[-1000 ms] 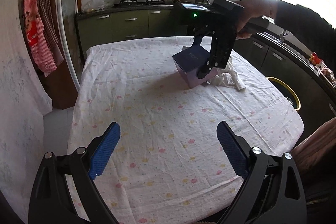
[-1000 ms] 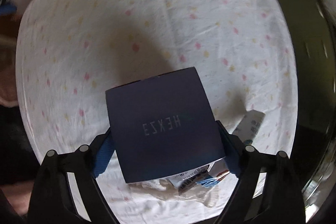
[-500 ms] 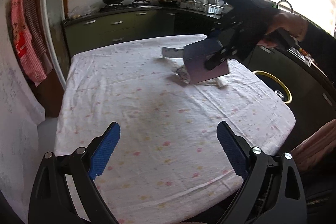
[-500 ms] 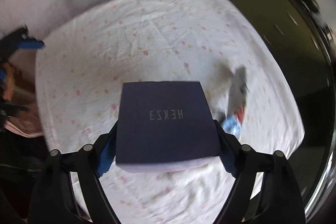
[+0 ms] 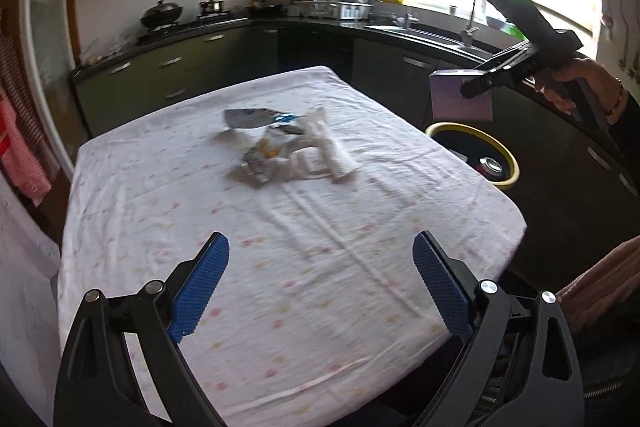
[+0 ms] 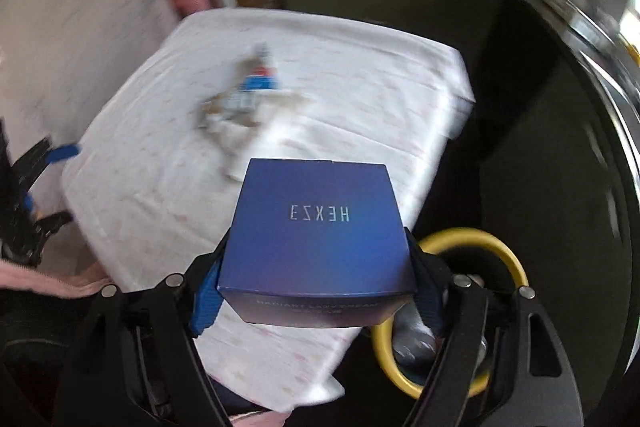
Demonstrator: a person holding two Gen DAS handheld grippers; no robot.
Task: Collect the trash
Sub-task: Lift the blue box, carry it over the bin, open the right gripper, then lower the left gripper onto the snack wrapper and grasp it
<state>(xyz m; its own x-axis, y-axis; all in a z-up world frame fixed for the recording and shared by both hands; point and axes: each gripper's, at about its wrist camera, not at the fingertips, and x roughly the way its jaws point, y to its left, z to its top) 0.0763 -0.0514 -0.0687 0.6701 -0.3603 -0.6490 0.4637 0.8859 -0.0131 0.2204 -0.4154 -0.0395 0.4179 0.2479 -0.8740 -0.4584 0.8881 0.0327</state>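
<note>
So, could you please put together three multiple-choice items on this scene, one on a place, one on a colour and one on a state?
1. Where is the blue box?
A. Lying on the table
B. Held in the air above the bin
C. On the kitchen counter

2. What colour is the rim of the bin?
A. Yellow
B. Red
C. White

3. How does the left gripper stand?
A. Shut on a wrapper
B. Shut on nothing
C. Open, holding nothing

Answers:
1 B: the right gripper clamps the box off the table edge, with the bin below it.
2 A: the ring round the dark bin is yellow in both views.
3 C: its blue pads are wide apart over the bare tablecloth, short of the trash pile.
</note>
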